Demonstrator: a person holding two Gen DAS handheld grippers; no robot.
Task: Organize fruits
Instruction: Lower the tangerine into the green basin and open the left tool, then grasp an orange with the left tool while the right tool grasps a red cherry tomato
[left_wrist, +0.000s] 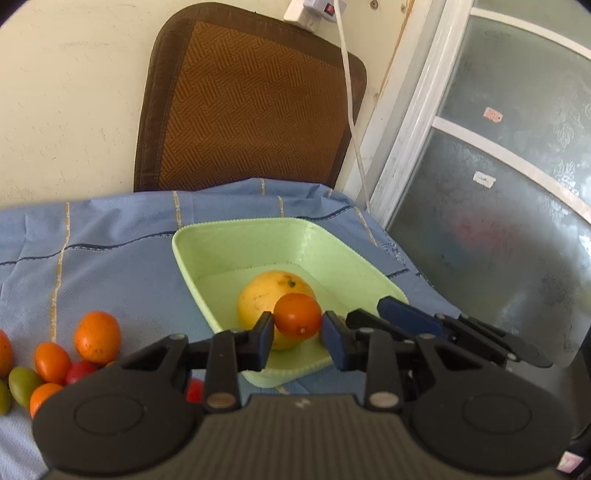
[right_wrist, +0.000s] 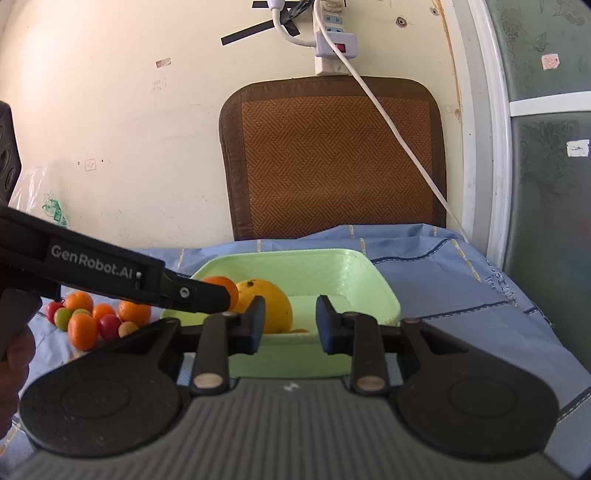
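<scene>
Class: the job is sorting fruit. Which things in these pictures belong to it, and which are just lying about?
Belong:
small orange fruit in the left gripper
yellow citrus
green tray
loose fruit pile
right gripper, empty

Lying about:
woven mat
power strip
white cable

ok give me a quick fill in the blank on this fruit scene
1. The left gripper carries a small ____ fruit.
2. The large yellow citrus lies inside the ____ tray.
3. The right gripper holds ____.
4. The loose fruits lie on a ____ cloth.

Missing words: orange; green; nothing; blue
</scene>
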